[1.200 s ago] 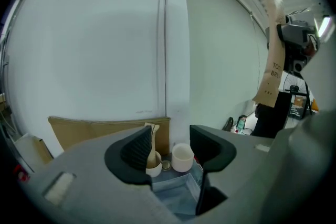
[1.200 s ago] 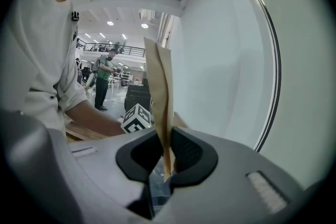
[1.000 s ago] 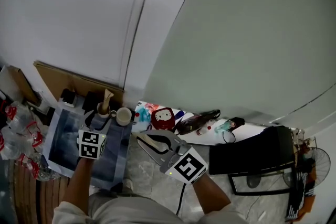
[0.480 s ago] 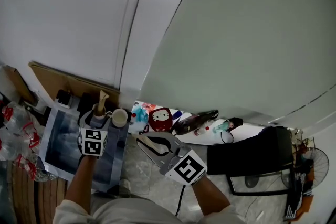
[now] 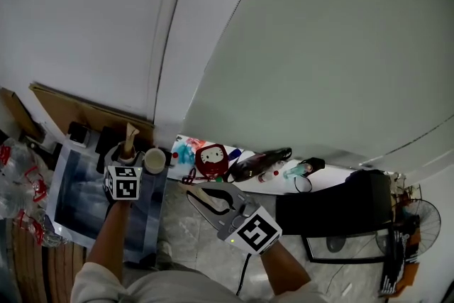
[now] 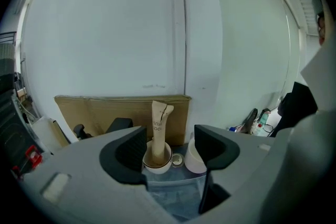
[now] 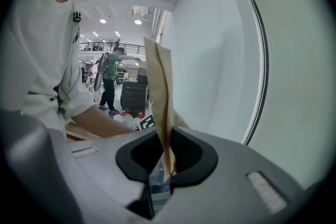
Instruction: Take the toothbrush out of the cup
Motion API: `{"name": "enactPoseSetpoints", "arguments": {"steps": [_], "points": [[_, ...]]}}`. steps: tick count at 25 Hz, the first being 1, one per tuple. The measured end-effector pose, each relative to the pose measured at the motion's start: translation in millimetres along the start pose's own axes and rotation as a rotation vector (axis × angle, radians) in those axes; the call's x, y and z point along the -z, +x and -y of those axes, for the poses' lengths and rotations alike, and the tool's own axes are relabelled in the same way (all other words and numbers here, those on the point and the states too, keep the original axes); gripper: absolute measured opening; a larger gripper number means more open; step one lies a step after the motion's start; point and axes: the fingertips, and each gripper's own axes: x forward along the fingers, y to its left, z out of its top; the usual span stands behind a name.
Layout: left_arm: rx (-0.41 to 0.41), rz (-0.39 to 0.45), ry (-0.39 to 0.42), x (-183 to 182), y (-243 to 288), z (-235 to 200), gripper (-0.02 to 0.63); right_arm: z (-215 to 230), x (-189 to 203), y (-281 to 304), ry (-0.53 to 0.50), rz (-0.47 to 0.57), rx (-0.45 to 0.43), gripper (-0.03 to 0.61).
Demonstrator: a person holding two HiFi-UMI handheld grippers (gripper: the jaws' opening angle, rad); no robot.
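Left gripper: jaws wide apart, nothing clamped. The toothbrush, in a brown paper sleeve, stands upright in the cup. Both show in the gap between the jaws, beyond the tips and nearer the left jaw; no contact can be seen. A white cup stands just beside it on the right. Both cups rest on a blue mat in front of a cardboard sheet leaning on the wall.

Right gripper: jaws nearly together, clamped on the lower end of a flat brown paper packet, which rises upright above them. In the head view this gripper is held well apart from the cups, over the floor
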Motion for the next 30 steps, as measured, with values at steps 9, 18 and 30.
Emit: {"name": "enactPoseSetpoints", "arguments": {"steps": [9, 18, 30], "points": [[-0.038, -0.064, -0.027, 17.6, 32.8, -11.9, 0.279, 14.4, 9.0, 0.1, 0.022, -0.017, 0.019, 0.038], [-0.047, -0.091, -0.031, 27.8, 56.9, -19.6, 0.267, 21.5, 17.3, 2.1, 0.040, -0.037, 0.035, 0.038], [-0.054, -0.143, -0.040, 43.4, 83.3, -28.5, 0.242, 29.9, 26.0, -0.3, 0.056, -0.064, 0.067, 0.038]]}}
